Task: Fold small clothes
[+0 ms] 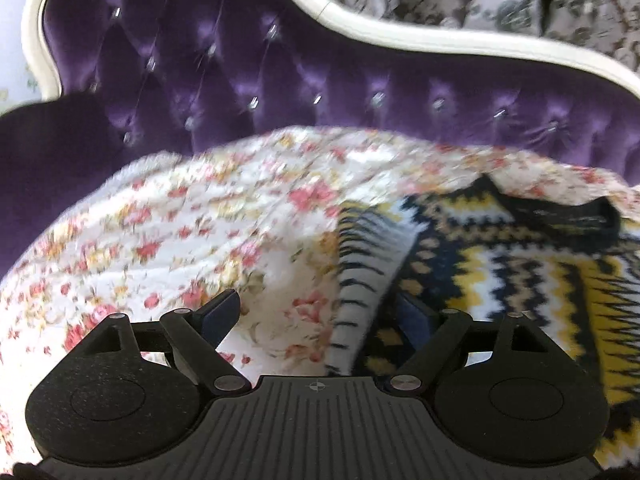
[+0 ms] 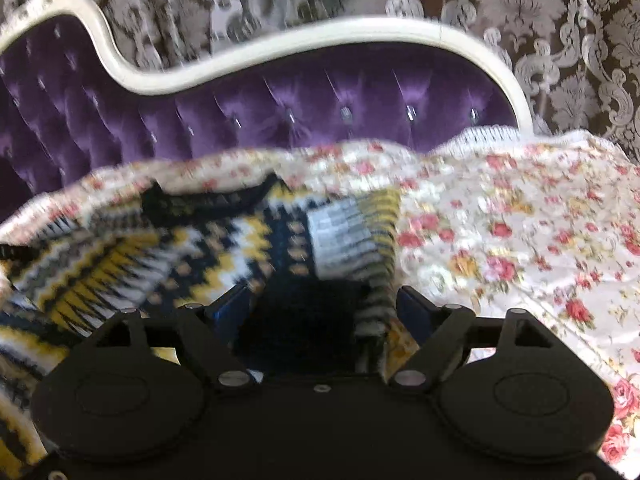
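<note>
A knitted sweater (image 1: 500,264) with yellow, black, white and navy zigzags lies on a floral quilt (image 1: 180,232). One striped sleeve (image 1: 368,256) is folded in over its left side. My left gripper (image 1: 320,316) stands open at that edge, the sleeve running between its jaws near the right finger (image 1: 416,316). In the right wrist view the sweater (image 2: 180,248) spreads to the left, with the other sleeve (image 2: 352,232) folded over its body. My right gripper (image 2: 324,304) is open, with dark knit and the striped sleeve edge lying loose between its fingers.
A purple tufted headboard (image 1: 240,60) with a curved white frame (image 1: 400,36) rises behind the quilt; it shows too in the right wrist view as the headboard (image 2: 320,96). Grey damask fabric (image 2: 560,20) hangs behind it. Bare quilt (image 2: 520,240) stretches to the right of the sweater.
</note>
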Demonstrator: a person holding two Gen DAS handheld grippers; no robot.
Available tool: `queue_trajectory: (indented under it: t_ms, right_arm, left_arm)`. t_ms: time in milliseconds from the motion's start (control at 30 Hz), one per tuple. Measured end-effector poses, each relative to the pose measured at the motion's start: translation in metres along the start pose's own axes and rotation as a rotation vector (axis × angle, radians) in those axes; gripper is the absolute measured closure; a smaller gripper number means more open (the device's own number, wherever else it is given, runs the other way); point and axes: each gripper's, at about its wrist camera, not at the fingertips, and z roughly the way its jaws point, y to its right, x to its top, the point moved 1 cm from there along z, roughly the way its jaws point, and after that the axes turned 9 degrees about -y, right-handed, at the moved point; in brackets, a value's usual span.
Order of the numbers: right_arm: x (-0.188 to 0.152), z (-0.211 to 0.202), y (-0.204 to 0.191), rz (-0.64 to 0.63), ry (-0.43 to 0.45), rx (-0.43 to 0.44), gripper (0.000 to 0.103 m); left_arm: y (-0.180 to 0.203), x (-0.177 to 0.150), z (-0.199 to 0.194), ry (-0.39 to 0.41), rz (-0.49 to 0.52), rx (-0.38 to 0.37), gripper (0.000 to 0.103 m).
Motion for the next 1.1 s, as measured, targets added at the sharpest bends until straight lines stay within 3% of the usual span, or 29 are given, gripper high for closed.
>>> queue_trajectory:
  t_ms: [167, 467, 667, 800, 1100]
  right_arm:
    - [-0.007, 0.009, 0.012, 0.046, -0.058, 0.007, 0.014]
    - [-0.011, 0.010, 0.014, 0.045, -0.028, -0.002, 0.004]
    - [-0.016, -0.010, 0.026, 0.136, -0.021, 0.047, 0.004]
    - [-0.028, -0.042, 0.027, 0.224, -0.007, 0.139, 0.002]
    - [-0.080, -0.130, -0.003, 0.244, 0.009, 0.266, 0.001]
  left_arm:
    - [-0.019, -0.006, 0.016, -0.024, -0.089, -0.050, 0.002]
    - [-0.023, -0.009, 0.009, -0.011, -0.128, -0.076, 0.001]
    - [-0.024, -0.026, -0.039, 0.030, -0.076, -0.100, 0.001]
    - [-0.024, -0.045, -0.085, 0.054, -0.027, -0.164, 0.001]
    - [-0.012, -0.120, -0.150, 0.021, 0.071, -0.235, 0.001]
